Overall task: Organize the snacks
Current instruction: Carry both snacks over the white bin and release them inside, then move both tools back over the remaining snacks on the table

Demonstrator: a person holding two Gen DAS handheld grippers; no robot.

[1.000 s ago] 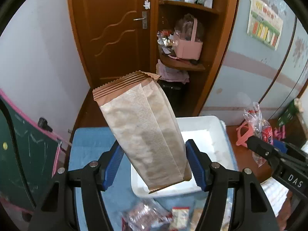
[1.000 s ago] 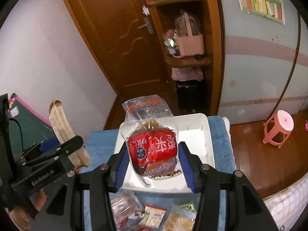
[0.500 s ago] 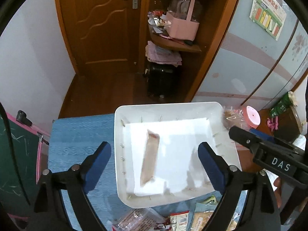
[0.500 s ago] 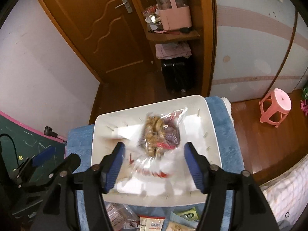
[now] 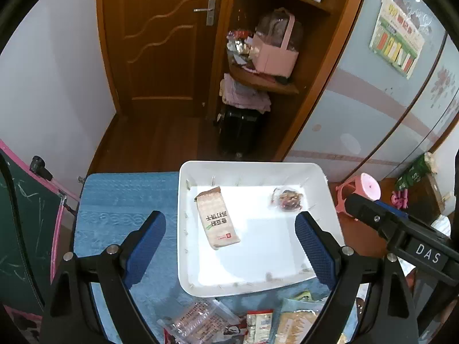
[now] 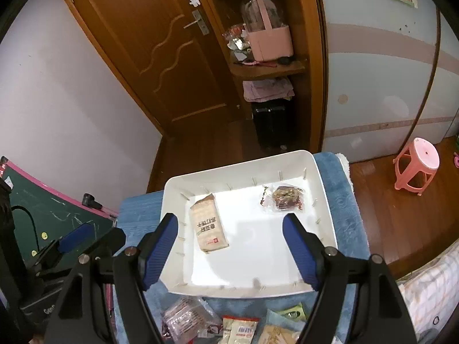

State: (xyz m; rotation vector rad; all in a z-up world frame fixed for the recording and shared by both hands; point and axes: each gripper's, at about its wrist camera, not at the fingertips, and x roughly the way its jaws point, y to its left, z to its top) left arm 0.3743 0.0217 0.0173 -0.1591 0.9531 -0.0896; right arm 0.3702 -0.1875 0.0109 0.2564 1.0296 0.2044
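Nearest me, loose snack packets lie on the blue-covered counter, at its near edge. My left tool is spread wide, nothing between its blue pads. My right tool likewise spread, holding nothing. Both hang above the white tray. In the tray: brown paper packet flat on the left side, clear bag of snacks at the far right corner, well apart. Beyond, a wooden door.

Both wrist views look steeply down from above at the same white tray, side by side.
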